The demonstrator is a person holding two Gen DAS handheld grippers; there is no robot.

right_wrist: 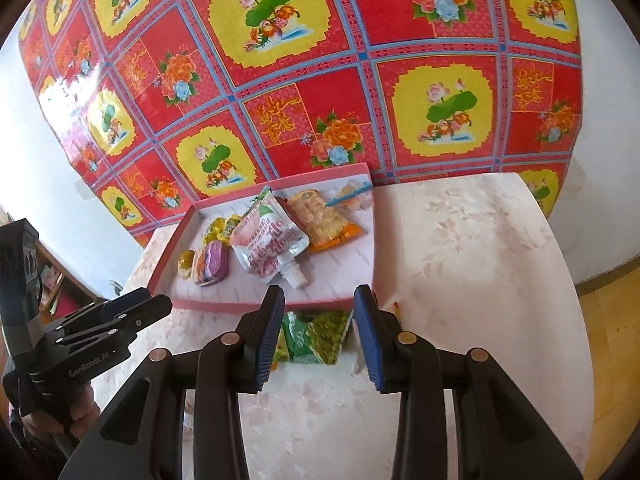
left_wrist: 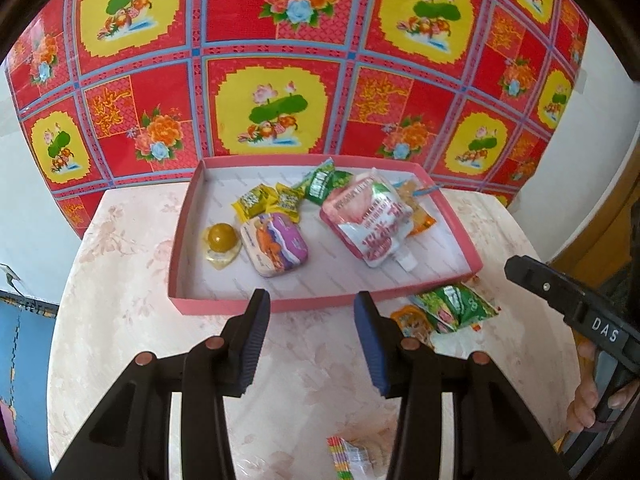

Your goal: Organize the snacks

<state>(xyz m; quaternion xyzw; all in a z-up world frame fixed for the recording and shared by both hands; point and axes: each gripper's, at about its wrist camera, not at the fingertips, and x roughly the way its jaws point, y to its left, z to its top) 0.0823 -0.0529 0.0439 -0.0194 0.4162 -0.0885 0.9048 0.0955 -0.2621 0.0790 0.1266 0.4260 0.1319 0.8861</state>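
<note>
A pink-rimmed tray (left_wrist: 280, 306) sits on the pale table and holds several snacks: a white-red spouted pouch (left_wrist: 370, 220), a purple pack (left_wrist: 276, 246), yellow candies (left_wrist: 266, 200), a green pack (left_wrist: 322, 182) and a jelly cup (left_wrist: 220, 240). Green snack packs (left_wrist: 454, 306) lie on the table outside the tray's near right corner. My left gripper (left_wrist: 312, 338) is open and empty in front of the tray. My right gripper (right_wrist: 318, 334) is open just above the green packs (right_wrist: 316, 336), jaws on either side, not closed. The tray (right_wrist: 256, 306) lies just beyond.
A small orange pack (left_wrist: 410, 320) lies beside the green ones. A striped candy pack (left_wrist: 346, 454) lies at the table's near edge. A red floral cloth (left_wrist: 320, 60) hangs behind the table. The table edge drops off at right (right_wrist: 568, 280).
</note>
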